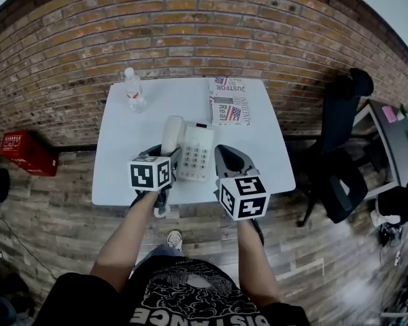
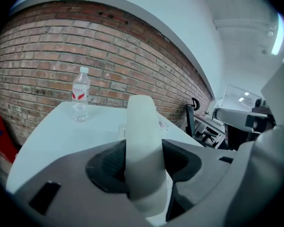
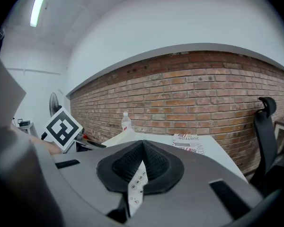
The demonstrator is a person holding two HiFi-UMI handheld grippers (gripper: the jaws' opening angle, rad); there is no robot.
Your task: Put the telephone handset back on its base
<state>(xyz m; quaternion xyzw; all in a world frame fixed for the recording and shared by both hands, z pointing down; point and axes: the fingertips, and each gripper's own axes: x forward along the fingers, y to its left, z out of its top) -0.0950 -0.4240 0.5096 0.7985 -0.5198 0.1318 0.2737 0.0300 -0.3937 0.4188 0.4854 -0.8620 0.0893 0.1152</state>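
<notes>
The left gripper (image 2: 143,162) grips the handset (image 2: 141,122) mid-shaft, probably light, stiff, slick plastic, at the base (image 1: 197,153), while the right gripper (image 3: 142,156) is closed on nothing.

Rear wall: red brick (image 1: 190,19). Floor: wood planks (image 1: 47,236). White table (image 1: 122,155) ctr. Black office chair (image 1: 343,182), desk (image 1: 391,138) RH side. Red crate (image 1: 27,153) LH side.

2 bare forearms reach forward, side by side. Left gripper (image 1: 166,158) has its jaws clamped on the handset (image 1: 171,133), 1 pad on each side. Right gripper (image 1: 230,160) hangs alongside, jaws pressed together, gripping nothing.
</notes>
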